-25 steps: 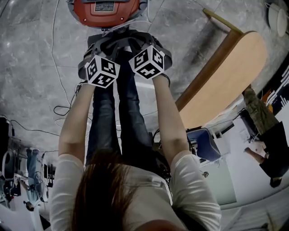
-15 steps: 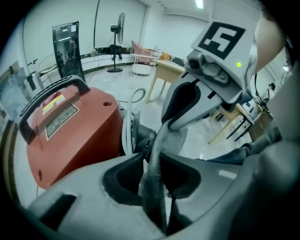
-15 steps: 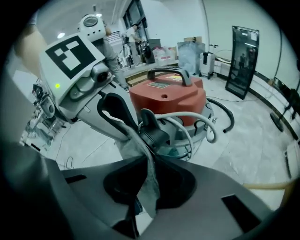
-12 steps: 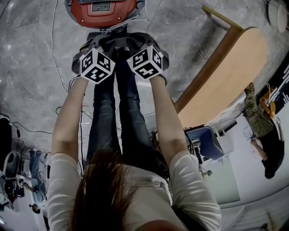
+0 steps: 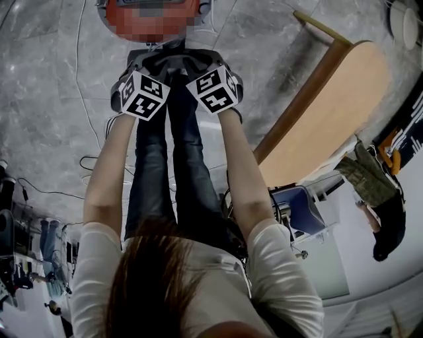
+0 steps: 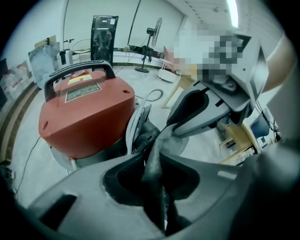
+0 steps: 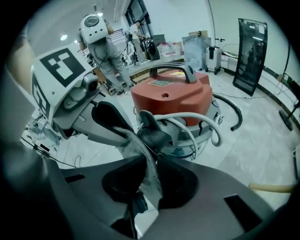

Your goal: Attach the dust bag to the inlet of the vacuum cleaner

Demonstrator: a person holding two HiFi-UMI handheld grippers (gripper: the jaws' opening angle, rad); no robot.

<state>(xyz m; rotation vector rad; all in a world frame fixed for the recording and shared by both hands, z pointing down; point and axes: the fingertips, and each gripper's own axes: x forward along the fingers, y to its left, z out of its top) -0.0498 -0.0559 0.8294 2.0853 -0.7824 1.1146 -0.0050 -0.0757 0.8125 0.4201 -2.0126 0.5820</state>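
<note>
The red vacuum cleaner (image 6: 84,115) stands on the floor straight ahead, its black inlet (image 7: 152,133) facing me. A grey fabric dust bag (image 6: 171,140) is stretched between both grippers just in front of the inlet. My left gripper (image 6: 157,157) pinches one edge of the bag, and its jaws are closing. My right gripper (image 7: 149,157) has the other edge (image 7: 145,173) between its jaws, which are opening slightly while the pads still press the cloth. In the head view the two marker cubes (image 5: 144,94) (image 5: 215,89) sit side by side below the vacuum (image 5: 188,10).
A grey hose (image 7: 206,124) loops round the vacuum's front and right side. A wooden table (image 5: 330,112) stands to the right. Thin cables (image 5: 92,158) lie on the marble floor at the left. A person (image 7: 105,51) stands in the background.
Both grippers keep their place in front of the vacuum. The marker cubes only wobble slightly, and the bag stays held between them.
</note>
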